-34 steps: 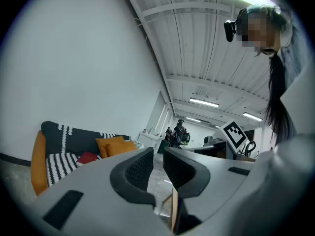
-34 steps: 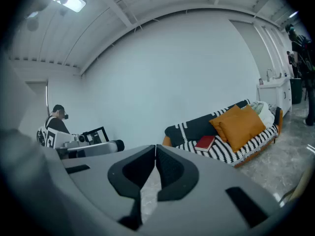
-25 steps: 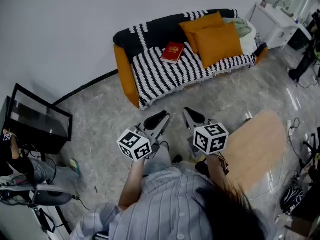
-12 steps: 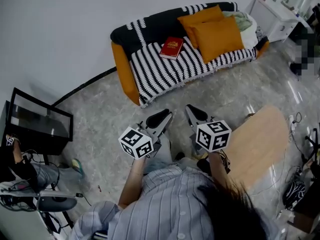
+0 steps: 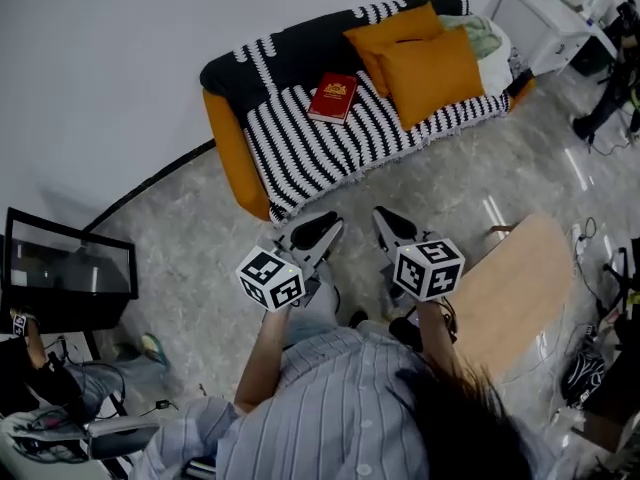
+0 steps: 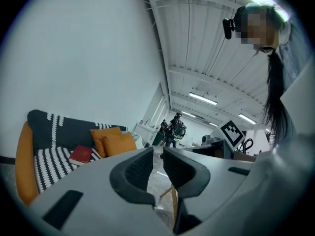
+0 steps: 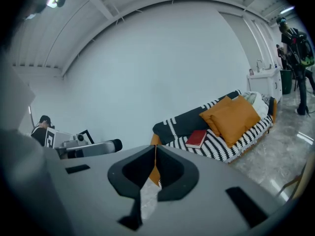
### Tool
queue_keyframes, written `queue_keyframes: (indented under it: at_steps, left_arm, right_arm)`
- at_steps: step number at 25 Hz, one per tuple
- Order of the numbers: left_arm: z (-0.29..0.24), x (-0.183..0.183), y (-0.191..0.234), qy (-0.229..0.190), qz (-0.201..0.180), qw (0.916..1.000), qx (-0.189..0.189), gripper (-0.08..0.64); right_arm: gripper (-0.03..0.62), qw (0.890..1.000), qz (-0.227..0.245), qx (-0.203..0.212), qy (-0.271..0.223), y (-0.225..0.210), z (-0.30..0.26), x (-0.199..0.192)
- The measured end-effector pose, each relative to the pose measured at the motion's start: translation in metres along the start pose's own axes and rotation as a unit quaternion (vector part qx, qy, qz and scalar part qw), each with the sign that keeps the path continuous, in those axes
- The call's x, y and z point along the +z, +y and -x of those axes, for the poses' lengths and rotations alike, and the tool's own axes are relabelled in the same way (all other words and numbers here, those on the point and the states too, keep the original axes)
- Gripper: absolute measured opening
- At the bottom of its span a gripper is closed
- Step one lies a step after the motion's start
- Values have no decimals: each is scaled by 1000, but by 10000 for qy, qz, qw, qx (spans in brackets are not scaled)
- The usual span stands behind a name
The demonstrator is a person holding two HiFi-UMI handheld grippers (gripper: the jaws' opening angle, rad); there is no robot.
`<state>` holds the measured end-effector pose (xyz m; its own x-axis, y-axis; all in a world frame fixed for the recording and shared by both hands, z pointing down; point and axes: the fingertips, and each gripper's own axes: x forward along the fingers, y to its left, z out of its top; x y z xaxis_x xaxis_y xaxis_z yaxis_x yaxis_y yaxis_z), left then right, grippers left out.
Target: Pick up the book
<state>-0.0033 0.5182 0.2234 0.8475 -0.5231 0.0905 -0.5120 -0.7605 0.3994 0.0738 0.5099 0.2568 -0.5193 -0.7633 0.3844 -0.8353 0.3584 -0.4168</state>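
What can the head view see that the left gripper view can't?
Only the head view shows the black screen at the left and the marker cube on top of the left gripper. Only the left gripper view shows the ceiling lights and that gripper's jaws from close up, shut with nothing between them. Both show the red book lying on the striped sofa next to the orange cushions.
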Motion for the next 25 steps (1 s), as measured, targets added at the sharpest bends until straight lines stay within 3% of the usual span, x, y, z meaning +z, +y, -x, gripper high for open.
queue_keyframes:
  at_steps: [7,18,25]
  left_arm:
    - [-26,42,74,214,-71,9994,-265,71]
    - [-37,98,206,184,-7,9994,-276,71]
    - [-44,111,251,225,51,9991,-362,71]
  right_arm:
    - [21,9996,-262,-102,19,-9,-81,44]
    - [21,9991,-356,-210,92,-3,-202,93]
    - [21,9987,-336,-361,88,-5,-239,108]
